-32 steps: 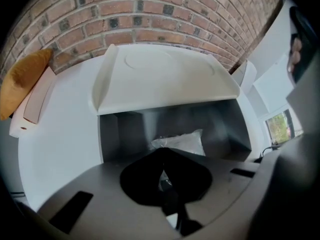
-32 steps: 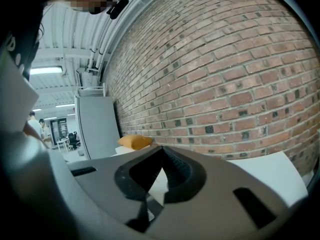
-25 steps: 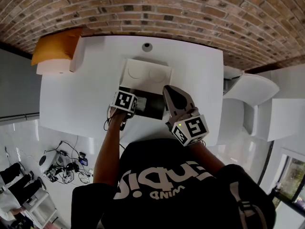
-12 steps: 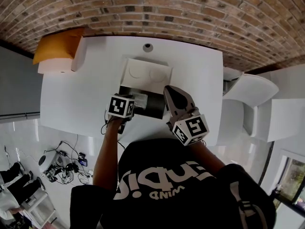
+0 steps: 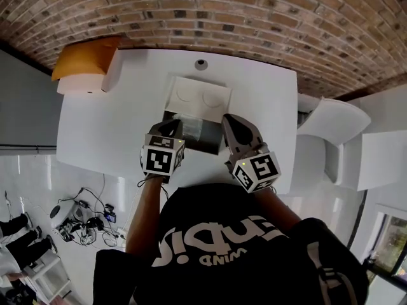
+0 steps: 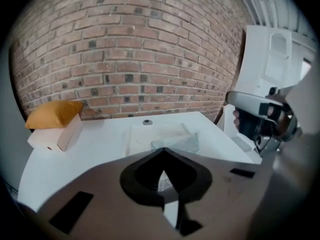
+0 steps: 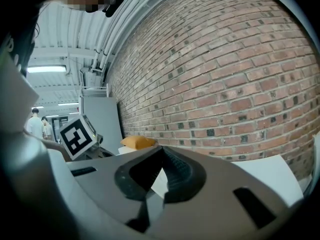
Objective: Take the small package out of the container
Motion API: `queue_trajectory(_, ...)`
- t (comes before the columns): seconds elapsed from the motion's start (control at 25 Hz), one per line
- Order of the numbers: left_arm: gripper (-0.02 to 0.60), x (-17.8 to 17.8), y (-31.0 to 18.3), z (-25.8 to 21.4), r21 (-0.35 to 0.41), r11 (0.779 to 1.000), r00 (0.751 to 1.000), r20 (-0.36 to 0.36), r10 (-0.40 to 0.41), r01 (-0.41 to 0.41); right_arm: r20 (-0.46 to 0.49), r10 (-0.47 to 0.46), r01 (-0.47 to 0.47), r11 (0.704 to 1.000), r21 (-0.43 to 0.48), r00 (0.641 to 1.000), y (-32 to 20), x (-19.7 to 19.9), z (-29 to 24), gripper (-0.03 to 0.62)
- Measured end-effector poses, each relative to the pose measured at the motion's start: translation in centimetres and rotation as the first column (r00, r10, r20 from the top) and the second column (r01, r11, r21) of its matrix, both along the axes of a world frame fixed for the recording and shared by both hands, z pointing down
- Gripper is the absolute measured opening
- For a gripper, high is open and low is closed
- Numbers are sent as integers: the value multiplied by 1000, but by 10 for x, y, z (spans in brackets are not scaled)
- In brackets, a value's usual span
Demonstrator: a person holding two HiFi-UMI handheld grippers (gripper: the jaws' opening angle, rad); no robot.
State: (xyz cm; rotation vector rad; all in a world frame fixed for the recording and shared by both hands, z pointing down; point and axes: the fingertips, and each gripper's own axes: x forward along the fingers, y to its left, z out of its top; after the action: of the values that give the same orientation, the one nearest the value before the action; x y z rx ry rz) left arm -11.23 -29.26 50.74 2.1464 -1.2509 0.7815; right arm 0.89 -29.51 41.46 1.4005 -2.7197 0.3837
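Note:
The container (image 5: 206, 142) is a black box with its white lid (image 5: 197, 97) folded back, mid-table in the head view. My left gripper (image 5: 173, 127) hangs above the box's left end, shut on the small package (image 5: 189, 128), a clear crumpled plastic bag. In the left gripper view the package (image 6: 176, 143) sticks out past the left gripper (image 6: 162, 152), over the white lid (image 6: 142, 134). My right gripper (image 5: 227, 119) is at the box's right end with its jaws together. The right gripper view shows the right gripper (image 7: 162, 150) with nothing visible between its fingers.
An orange cushion (image 5: 82, 59) lies on a white box (image 5: 79, 84) at the table's far left corner. A small round fitting (image 5: 201, 63) sits near the table's back edge. White chairs (image 5: 334, 122) stand to the right. Cables (image 5: 89, 218) lie on the floor at left.
My left gripper has lifted up out of the container, bringing the clear package with it. The right gripper has stayed in place.

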Motion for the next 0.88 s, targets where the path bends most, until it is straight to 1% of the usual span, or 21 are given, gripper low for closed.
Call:
queue_trajectory(0.08,6,1,5,-17,68,998,1000,-1,-15,15,-1,3,-3,1000,5,1000,5,2,-2,-2)
queue_trajectory(0.16,6,2,11,-33,135,990,1000,-1,-31,31,-3,5,-5,1000,9,1000,12,4,-4,-2)
queue_trajectory(0.24,6,2,17,-46,205,978,999,2,-51,50,-3,5,-5,1000,12,1000,18,6,-6,-2)
queue_trajectory(0.36,6,0,28,-58,291,952,994,16,-108,99,0,3,-3,1000,11,1000,29,8,-6,-2)
queue_trajectory(0.44,6,-2,37,-61,328,935,989,13,-149,137,-3,-2,2,1000,10,1000,36,8,-5,-2)
queue_trajectory(0.56,6,-3,50,-69,376,909,982,-16,-189,181,-4,-12,12,1000,3,1000,47,7,-2,-2)
queue_trajectory(0.88,6,-3,77,-96,448,863,972,-73,-224,233,-2,-37,37,999,8,999,73,8,-5,-2)
